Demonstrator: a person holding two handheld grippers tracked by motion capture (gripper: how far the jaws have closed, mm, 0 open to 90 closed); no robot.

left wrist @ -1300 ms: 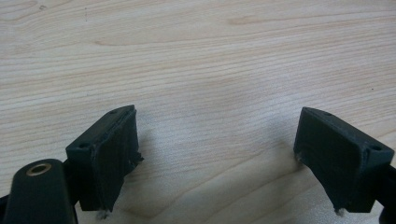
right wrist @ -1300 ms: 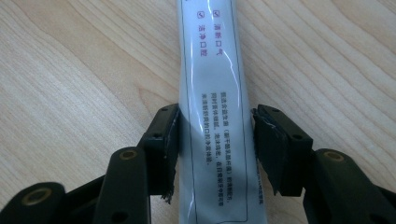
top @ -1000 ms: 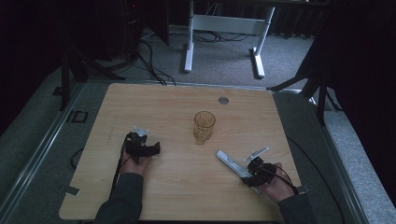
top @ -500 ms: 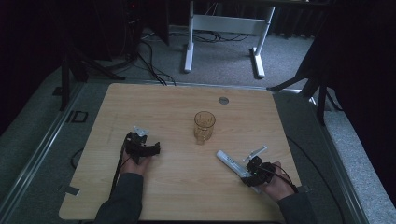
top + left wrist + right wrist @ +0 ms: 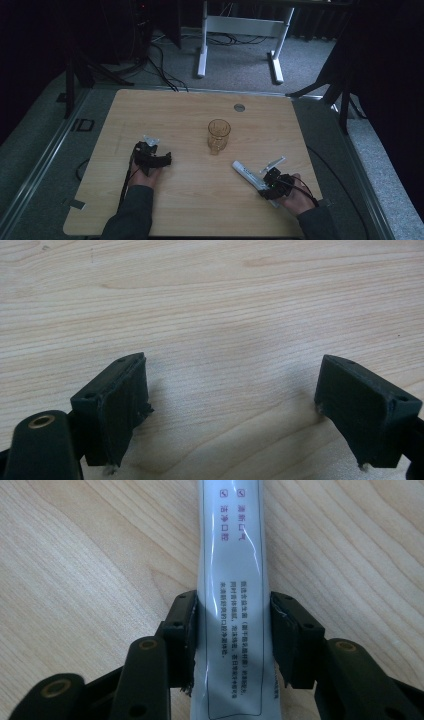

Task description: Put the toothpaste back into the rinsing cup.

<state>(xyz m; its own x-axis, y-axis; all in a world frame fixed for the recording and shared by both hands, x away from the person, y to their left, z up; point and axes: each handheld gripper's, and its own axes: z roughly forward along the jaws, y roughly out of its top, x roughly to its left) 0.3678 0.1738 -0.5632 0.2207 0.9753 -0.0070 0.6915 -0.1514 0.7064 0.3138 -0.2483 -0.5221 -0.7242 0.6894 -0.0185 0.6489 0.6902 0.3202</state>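
A white tube with printed text [image 5: 231,540] lies flat on the wooden table [image 5: 165,110], running from the middle toward the front right [image 5: 245,171]. My right gripper [image 5: 232,630] has a jaw pressed against each side of the tube's lower half, shut on it; in the high view this gripper [image 5: 268,181] sits at the front right. An amber glass cup [image 5: 219,134] stands upright near the table's middle, apart from both grippers. My left gripper [image 5: 150,151] rests at the left, and its jaws [image 5: 232,405] stand wide open over bare wood.
A small round grommet [image 5: 239,107] sits in the tabletop near the far edge. Beyond the table, a white desk frame [image 5: 240,35] and cables lie on the grey floor. Metal rails run along both sides of the table.
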